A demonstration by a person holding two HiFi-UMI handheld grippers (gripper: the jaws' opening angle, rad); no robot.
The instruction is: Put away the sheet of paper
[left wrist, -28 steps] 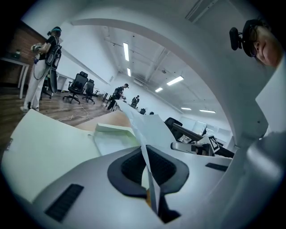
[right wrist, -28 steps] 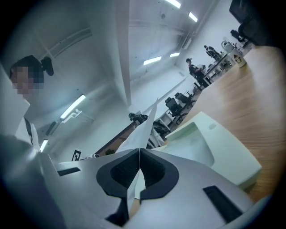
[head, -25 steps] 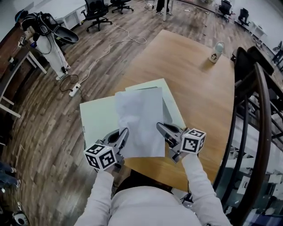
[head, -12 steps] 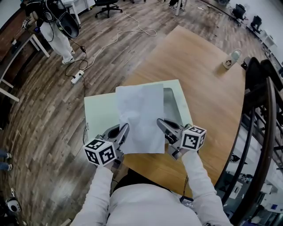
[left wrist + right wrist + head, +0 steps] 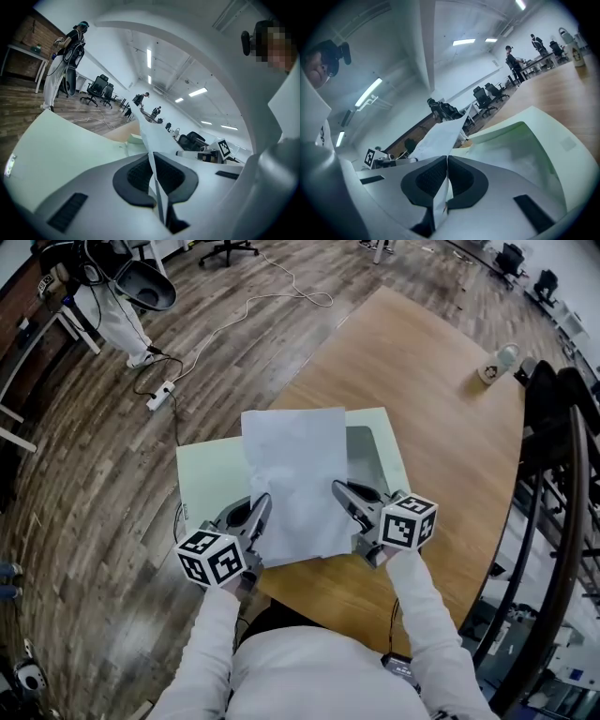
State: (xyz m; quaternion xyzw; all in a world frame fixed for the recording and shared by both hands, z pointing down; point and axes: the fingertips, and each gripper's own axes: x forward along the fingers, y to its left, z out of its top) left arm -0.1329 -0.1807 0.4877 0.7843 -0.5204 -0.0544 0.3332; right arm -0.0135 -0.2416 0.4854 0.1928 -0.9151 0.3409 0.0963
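A white sheet of paper (image 5: 295,479) hangs flat over an open pale green folder (image 5: 211,486) that lies on the near corner of the wooden table (image 5: 422,399). My left gripper (image 5: 259,512) is shut on the sheet's near left edge, and my right gripper (image 5: 341,494) is shut on its near right edge. In the left gripper view the paper (image 5: 152,161) stands edge-on, pinched between the black pads (image 5: 136,173). The right gripper view shows the sheet (image 5: 438,138) clamped the same way, with the folder's pocket (image 5: 520,145) to the right of it.
A small white bottle (image 5: 495,364) stands at the table's far right. Dark chair backs (image 5: 562,456) crowd the right side. On the wood floor to the left lie a cable and power strip (image 5: 161,396). Office chairs and a person stand far off.
Both grippers have carried the sheet forward and slightly lower, so it now covers more of the open folder. The grip on both edges is unchanged.
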